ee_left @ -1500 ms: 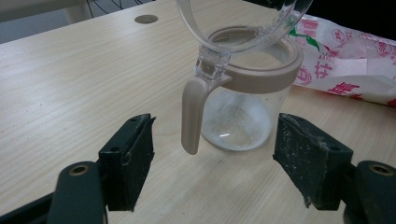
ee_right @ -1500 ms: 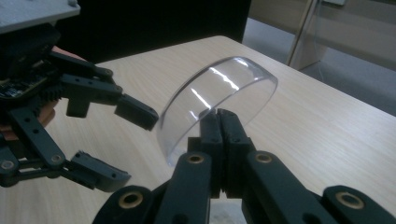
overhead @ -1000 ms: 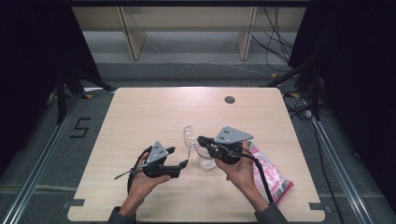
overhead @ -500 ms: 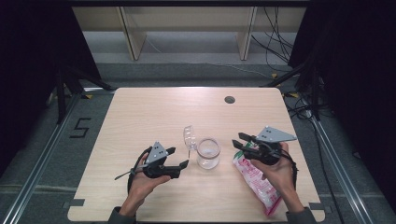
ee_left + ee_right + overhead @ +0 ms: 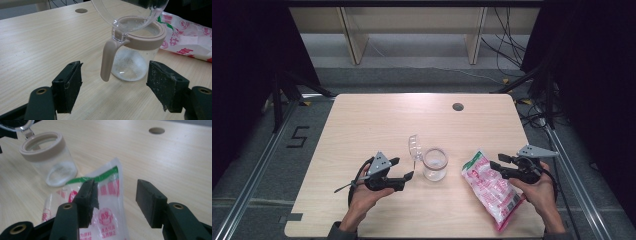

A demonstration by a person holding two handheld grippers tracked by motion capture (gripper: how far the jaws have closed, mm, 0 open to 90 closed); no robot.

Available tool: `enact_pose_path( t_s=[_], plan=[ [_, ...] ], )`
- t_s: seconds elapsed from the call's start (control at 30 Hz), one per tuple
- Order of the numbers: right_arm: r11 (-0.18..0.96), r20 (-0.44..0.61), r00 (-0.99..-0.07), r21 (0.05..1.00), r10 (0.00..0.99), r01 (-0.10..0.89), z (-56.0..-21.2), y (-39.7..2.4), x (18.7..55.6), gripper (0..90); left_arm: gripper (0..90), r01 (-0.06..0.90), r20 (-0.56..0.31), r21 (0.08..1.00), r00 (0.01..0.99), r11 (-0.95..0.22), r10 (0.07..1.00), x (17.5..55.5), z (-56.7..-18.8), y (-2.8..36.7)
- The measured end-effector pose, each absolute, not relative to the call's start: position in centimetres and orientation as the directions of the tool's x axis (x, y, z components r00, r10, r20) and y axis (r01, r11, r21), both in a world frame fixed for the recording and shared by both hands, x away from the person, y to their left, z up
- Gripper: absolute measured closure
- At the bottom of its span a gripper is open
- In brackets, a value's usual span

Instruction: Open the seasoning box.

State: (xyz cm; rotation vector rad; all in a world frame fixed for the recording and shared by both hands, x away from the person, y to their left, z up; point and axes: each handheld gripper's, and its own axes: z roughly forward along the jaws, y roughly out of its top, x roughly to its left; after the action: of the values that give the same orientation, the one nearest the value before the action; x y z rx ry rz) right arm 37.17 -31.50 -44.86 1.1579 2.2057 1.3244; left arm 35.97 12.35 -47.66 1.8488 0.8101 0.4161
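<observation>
Item 1: clear jar (image 5: 434, 164) with a beige collar and a hinged clear lid (image 5: 414, 146) standing open. It sits upright near the middle of the wooden surface (image 5: 377, 120); a little white residue shows on its bottom in the left gripper view. A beige handle (image 5: 108, 60) hangs from the collar on the side facing the left tool.

Item 2: sealed plastic bag (image 5: 491, 187), white contents, red print, green band at the top. It lies flat on the surface just right of the jar, apart from it.

Item 3: left hand-held gripper (image 5: 402, 168). Jaws wide apart, nothing between the pads; it hovers just left of the jar, aimed at it.

Item 4: right hand-held gripper (image 5: 497, 165). Its jaws have just been opening and stand about half apart. They are poised over the bag's top edge, and no pad presses on the bag; it holds nothing.

Item 5: round cable hole (image 5: 457, 106) in the surface, far side.

Step in hand, as judged: lid up, jar ready, and the right tool is going for the bag, likely to fill the jar.

Next move calls for: closing the right jaws on the bag's upper edge, while the left tool steadies the jar or the bag's other corner. Thin film may slip or crumple.
</observation>
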Motion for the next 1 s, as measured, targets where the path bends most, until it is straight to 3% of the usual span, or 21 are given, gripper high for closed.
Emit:
enact_pose_path(
  t_s=[0.13, 0.3, 0.33, 0.43, 0.53, 0.77, 0.83, 0.9, 1.0],
  plan=[
    [0.269, 0.136, -0.626, 0.819, 0.768, 0.507, -45.5, -31.7, 37.6, 49.7, 27.3, 0.346, -0.087, 0.906, 0.718, -0.246, 0.691, 36.0, -47.8, 12.2],
    [0.259, 0.222, -0.619, 0.765, 0.754, 0.59, -46.6, -31.1, 37.9, 51.0, 27.3, 0.345, -0.08, 0.904, 0.718, -0.254, 0.691, 36.0, -47.9, 12.1],
    [0.29, 0.181, -0.641, 0.779, 0.746, 0.557, -46.7, -31.3, 38.2, 51.4, 27.3, 0.348, -0.086, 0.903, 0.718, -0.25, 0.69, 35.9, -47.9, 12.1],
    [0.298, 0.186, -0.643, 0.768, 0.743, 0.567, -47.0, -31.2, 38.4, 52.8, 27.4, 0.341, -0.073, 0.904, 0.718, -0.258, 0.692, 36.0, -47.8, 12.2],
    [0.268, 0.246, -0.63, 0.749, 0.737, 0.606, -47.2, -30.8, 38.4, 56.1, 27.4, 0.344, -0.081, 0.906, 0.715, -0.249, 0.695, 36.0, -47.9, 12.2],
    [0.284, 0.219, -0.641, 0.759, 0.735, 0.586, -47.7, -31.5, 38.9, 79.6, 27.4, 0.334, -0.068, 0.906, 0.723, -0.262, 0.687, 36.1, -47.9, 12.2],
    [0.256, 0.26, -0.626, 0.748, 0.735, 0.612, -47.7, -31.5, 38.8, 87.6, 27.4, 0.346, -0.081, 0.904, 0.716, -0.252, 0.693, 36.0, -47.9, 12.1],
    [0.278, 0.217, -0.644, 0.769, 0.734, 0.576, -47.7, -31.6, 38.9, 88.3, 27.4, 0.338, -0.074, 0.906, 0.72, -0.256, 0.69, 36.0, -47.9, 12.2],
    [0.263, 0.232, -0.624, 0.758, 0.746, 0.597, -47.7, -31.6, 38.7, 88.5, 27.4, 0.342, -0.082, 0.907, 0.717, -0.247, 0.692, 36.0, -47.8, 12.2]
  ],
)
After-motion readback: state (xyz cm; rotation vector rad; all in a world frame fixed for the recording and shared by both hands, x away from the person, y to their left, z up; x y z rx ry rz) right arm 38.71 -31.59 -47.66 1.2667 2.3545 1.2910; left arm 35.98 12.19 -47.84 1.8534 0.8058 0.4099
